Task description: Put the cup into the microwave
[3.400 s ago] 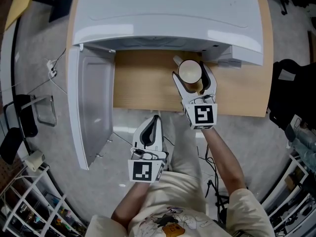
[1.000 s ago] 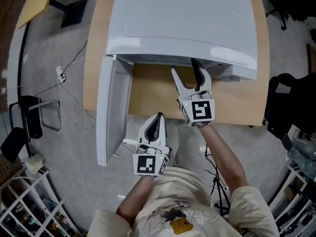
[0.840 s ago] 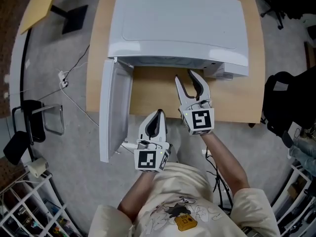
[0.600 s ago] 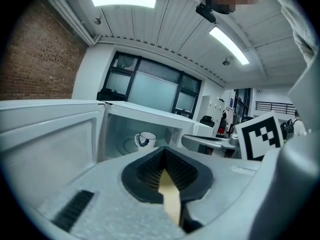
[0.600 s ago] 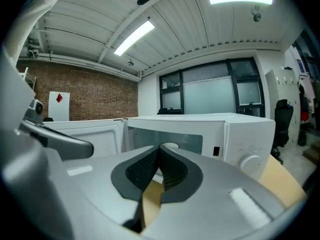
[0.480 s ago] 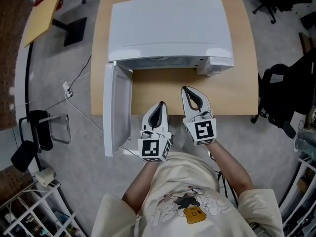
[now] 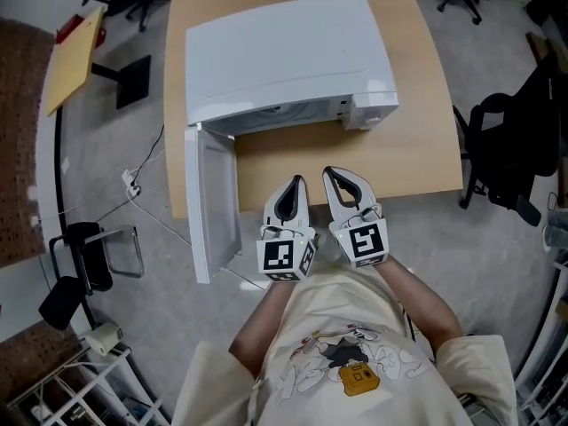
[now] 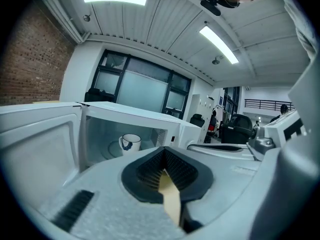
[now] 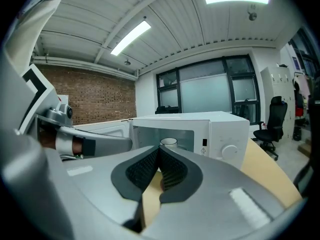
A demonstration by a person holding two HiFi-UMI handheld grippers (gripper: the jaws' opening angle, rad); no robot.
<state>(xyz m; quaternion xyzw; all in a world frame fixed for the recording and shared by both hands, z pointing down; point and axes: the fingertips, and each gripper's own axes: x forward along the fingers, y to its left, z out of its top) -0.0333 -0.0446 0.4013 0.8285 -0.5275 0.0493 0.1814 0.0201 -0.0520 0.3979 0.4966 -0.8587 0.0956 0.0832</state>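
Peeking over the ribbed dark fingers point(image 9: 172, 173) of the right gripper point(image 9: 159, 150), only the rim of the white cup point(image 9: 168, 142) shows. In the head view the smooth white roof of the microwave point(image 7: 284, 56) hides it altogether. The cup stands upright inside the cavity, well beyond both pairs of fingers, and its blue mark is plain past the left gripper point(image 8: 162, 150). Both pairs are pressed together with nothing between them, at the near edge of the wooden surface point(image 7: 417, 140). The door point(image 7: 213, 202) stands open at the left.
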